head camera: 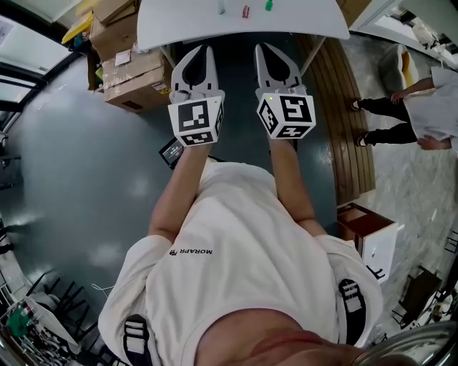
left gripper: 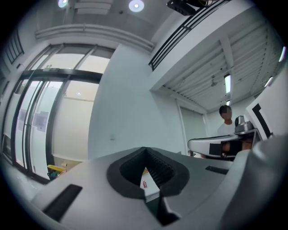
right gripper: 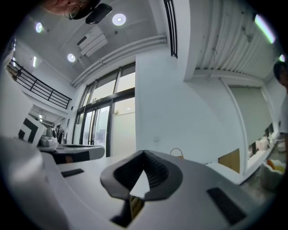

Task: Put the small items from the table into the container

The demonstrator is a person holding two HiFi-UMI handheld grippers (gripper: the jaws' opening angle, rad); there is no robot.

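The left claw (head camera: 202,50) and right claw (head camera: 265,48) are held level, closed and empty. Small items (head camera: 245,11) are seen ahead on the desk (head camera: 179,25). No pickup seems begun; reaching forward and opening are needed next.

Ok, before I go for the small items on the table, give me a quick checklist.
1. Left gripper empty: ok, jaws together with nothing between them.
2. Right gripper empty: ok, jaws together, nothing held.
3. Jaws open for a pick: not ok, both are shut.
4. Small items in sight: ok, they lie on the white table ahead of both grippers.
5. Container located: cannot tell, none shows in any view.
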